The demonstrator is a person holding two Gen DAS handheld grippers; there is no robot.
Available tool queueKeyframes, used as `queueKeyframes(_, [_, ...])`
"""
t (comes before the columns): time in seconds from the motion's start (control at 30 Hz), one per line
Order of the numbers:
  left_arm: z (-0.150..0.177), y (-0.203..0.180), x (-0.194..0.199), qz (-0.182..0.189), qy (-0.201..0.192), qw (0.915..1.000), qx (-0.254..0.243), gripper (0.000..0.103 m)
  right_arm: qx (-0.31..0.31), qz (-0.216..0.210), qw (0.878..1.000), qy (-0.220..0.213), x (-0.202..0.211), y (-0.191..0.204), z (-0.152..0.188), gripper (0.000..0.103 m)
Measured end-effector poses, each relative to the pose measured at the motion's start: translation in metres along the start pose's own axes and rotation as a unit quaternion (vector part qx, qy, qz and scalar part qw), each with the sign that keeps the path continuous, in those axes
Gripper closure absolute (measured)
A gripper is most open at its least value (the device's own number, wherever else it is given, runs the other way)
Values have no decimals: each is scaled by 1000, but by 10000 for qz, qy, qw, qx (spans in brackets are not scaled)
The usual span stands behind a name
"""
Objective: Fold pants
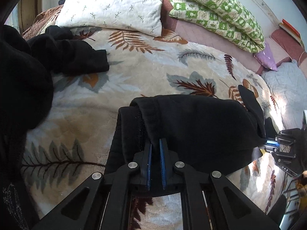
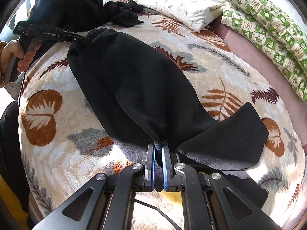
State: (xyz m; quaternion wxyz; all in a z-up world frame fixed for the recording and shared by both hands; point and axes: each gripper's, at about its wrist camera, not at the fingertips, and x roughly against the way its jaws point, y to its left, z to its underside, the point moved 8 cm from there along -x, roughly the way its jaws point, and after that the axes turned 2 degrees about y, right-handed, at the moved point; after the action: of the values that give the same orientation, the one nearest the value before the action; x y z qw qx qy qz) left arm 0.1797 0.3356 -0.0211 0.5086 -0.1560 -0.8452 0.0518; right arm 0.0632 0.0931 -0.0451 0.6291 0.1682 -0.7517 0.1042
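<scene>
Black pants (image 1: 201, 126) lie stretched across a leaf-patterned blanket (image 1: 134, 72) on a bed. My left gripper (image 1: 155, 143) is shut on the waistband end. My right gripper (image 2: 158, 145) is shut on the leg end of the pants (image 2: 134, 88), where a loose cuff flap fans out to the right. In the right wrist view the left gripper (image 2: 84, 39) shows at the far end of the pants, held by a hand. In the left wrist view the right gripper (image 1: 268, 145) shows at the right edge, clamped on the fabric.
A heap of other black clothes (image 1: 63, 55) lies at the blanket's far left, also in the right wrist view (image 2: 122, 15). A white pillow (image 1: 115, 7) and a green patterned quilt (image 1: 216, 13) lie at the head of the bed. A small purple pillow (image 1: 266, 57) lies far right.
</scene>
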Motion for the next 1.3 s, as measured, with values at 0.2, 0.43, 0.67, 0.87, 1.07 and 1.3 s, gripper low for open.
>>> queueKeyframes(0.2, [-9, 8, 34, 267, -388, 9987, 198, 98, 7, 66, 9998, -165, 14, 1, -9, 98])
queueKeyframes(0.43, [14, 25, 75, 446, -643, 9967, 225, 98, 72, 59, 9993, -370, 31, 9, -15, 98])
queueKeyframes(0.67, [53, 52, 24, 54, 127, 9991, 411, 97, 124, 67, 9999, -4, 2, 18, 6, 98])
queueKeyframes(0.87, [45, 52, 42, -225, -164, 9990, 363, 75, -250, 1, 9995, -190, -10, 15, 17, 74])
queueKeyframes(1.07, [29, 31, 83, -688, -849, 9940, 90, 47, -1027, -315, 9904, -866, 39, -28, 11, 54])
queueKeyframes(1.3, [27, -24, 65, -384, -717, 9959, -399, 46, -2025, 69, 9746, -958, 65, -106, 8, 46])
